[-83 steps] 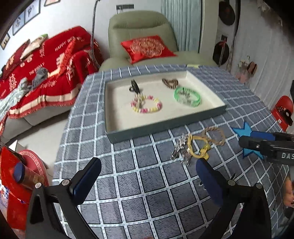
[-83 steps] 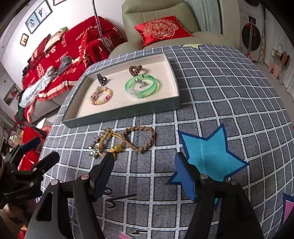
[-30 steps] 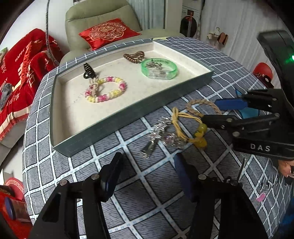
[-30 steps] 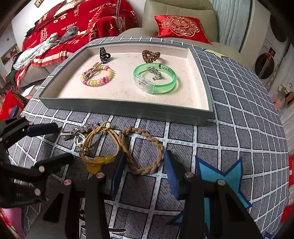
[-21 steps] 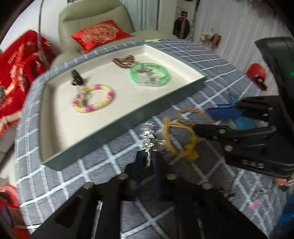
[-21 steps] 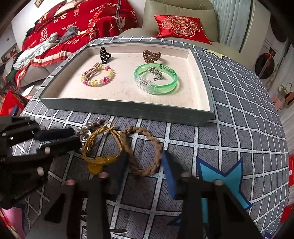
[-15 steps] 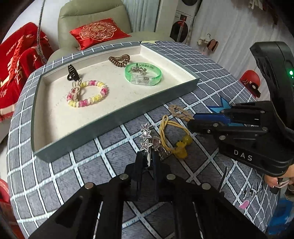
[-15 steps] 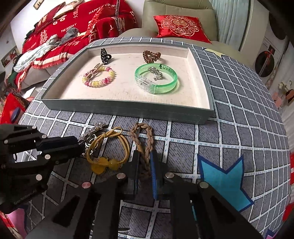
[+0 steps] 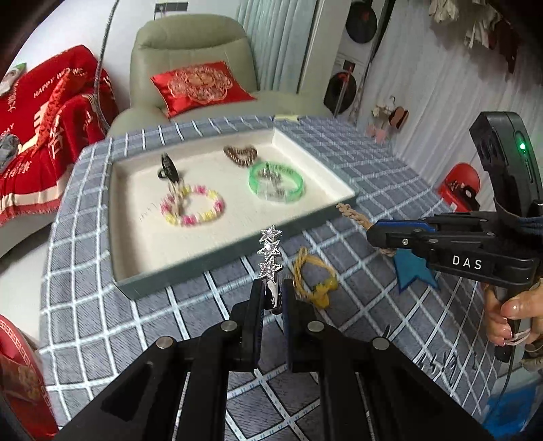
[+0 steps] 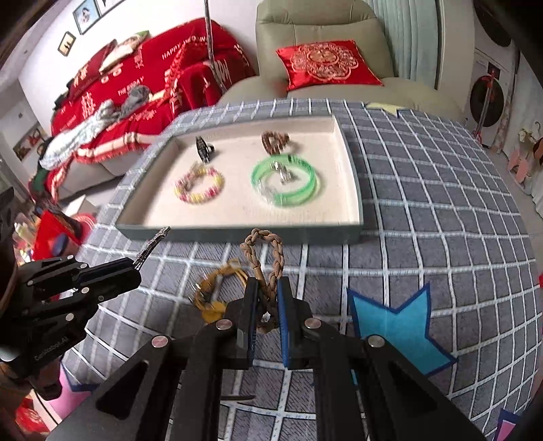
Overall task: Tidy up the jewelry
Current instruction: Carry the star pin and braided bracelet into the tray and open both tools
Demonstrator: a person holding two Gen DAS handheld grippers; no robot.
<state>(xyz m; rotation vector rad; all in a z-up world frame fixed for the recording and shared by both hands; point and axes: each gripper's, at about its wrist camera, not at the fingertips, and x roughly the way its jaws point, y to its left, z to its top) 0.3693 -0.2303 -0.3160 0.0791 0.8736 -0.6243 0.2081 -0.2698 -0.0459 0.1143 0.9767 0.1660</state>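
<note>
Both grippers lifted, each carrying a piece toward the tray.

Left gripper [image 9: 270,295] pinches the star clip [image 9: 269,251], right gripper [image 10: 265,298] the braid [image 10: 268,257], both now clear of the tabletop [image 9: 190,305]; a second ago they lay there. The yellow bracelet [image 9: 314,274] remains before the tray [image 9: 190,264].

Home living room. Green armchair [image 9: 193,54] with a red embroidered cushion [image 9: 200,84], sofa under a red throw [image 10: 146,78] with printed lettering, framed photos [image 10: 85,12] on the wall, curtain [image 9: 275,37] behind the chair. Bench covered by a grey checked cloth [image 10: 441,190] with a jewelry tray [image 10: 353,169] on it.
</note>
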